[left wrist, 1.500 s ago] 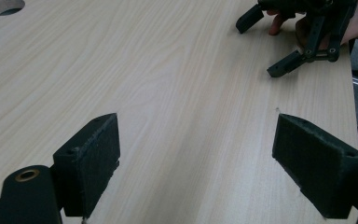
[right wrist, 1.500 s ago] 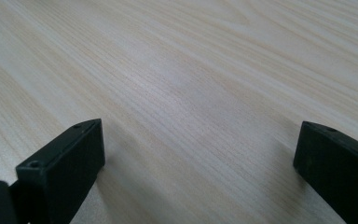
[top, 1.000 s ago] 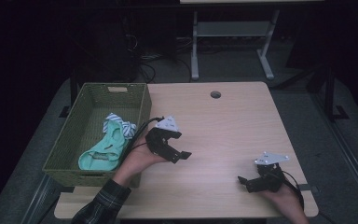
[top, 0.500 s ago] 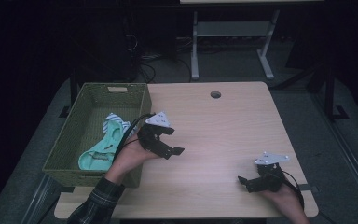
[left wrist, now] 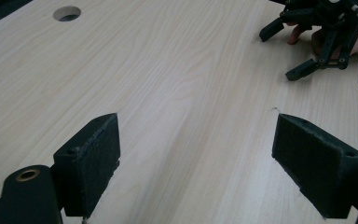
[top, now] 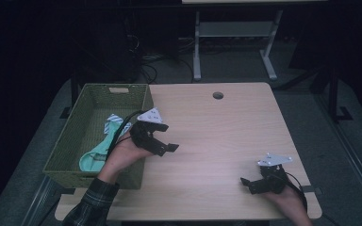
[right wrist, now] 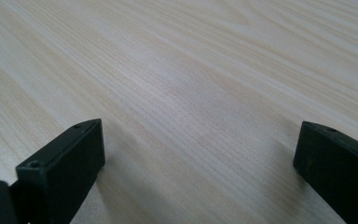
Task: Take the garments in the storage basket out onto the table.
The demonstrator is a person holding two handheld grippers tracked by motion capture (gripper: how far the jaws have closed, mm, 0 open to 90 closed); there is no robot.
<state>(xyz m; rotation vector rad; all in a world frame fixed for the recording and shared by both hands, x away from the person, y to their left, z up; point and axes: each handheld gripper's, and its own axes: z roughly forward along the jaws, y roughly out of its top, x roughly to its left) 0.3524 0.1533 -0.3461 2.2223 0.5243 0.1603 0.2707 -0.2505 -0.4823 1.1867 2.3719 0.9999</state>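
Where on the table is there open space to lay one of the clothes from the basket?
The broad bare stretch of table between the left tool, the cable hole and the right tool is free. It is crowded only inside the green basket, where the clothes lie.

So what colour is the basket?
Olive green woven basket, clearest in the high view.

No readable text, label or number anywhere
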